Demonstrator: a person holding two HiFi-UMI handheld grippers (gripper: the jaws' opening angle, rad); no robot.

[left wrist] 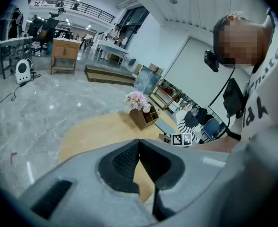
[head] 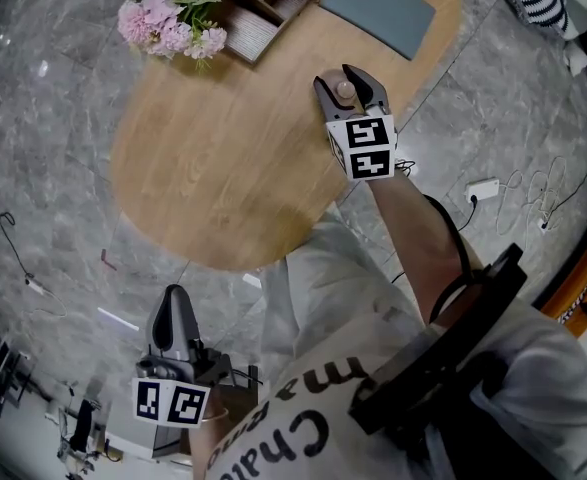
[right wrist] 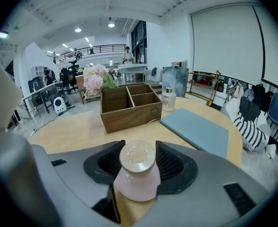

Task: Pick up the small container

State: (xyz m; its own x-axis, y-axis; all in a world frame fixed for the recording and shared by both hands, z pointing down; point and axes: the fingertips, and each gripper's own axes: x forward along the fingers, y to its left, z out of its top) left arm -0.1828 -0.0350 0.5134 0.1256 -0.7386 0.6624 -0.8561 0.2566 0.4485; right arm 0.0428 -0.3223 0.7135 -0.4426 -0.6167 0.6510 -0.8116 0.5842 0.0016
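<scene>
Table (head: 223,158): one, wooden, rounded.
Box (right wrist: 129,110): one, wooden, with at least three compartments showing in the head view.
Flowers (head: 168,23): one pink bunch.
Mat (right wrist: 198,131): one, blue-grey.
Bottle (right wrist: 168,100): one, clear.
Container (right wrist: 138,171): one, pink with a pale lid.
Grippers: two, the left gripper (head: 174,298) and the right gripper (head: 346,83).
Marker cubes: two, one on the left (head: 171,401) and one on the right (head: 361,148).
Power strip (head: 483,189): one, white, on the floor.
Floor cables: several, too tangled to count.
</scene>
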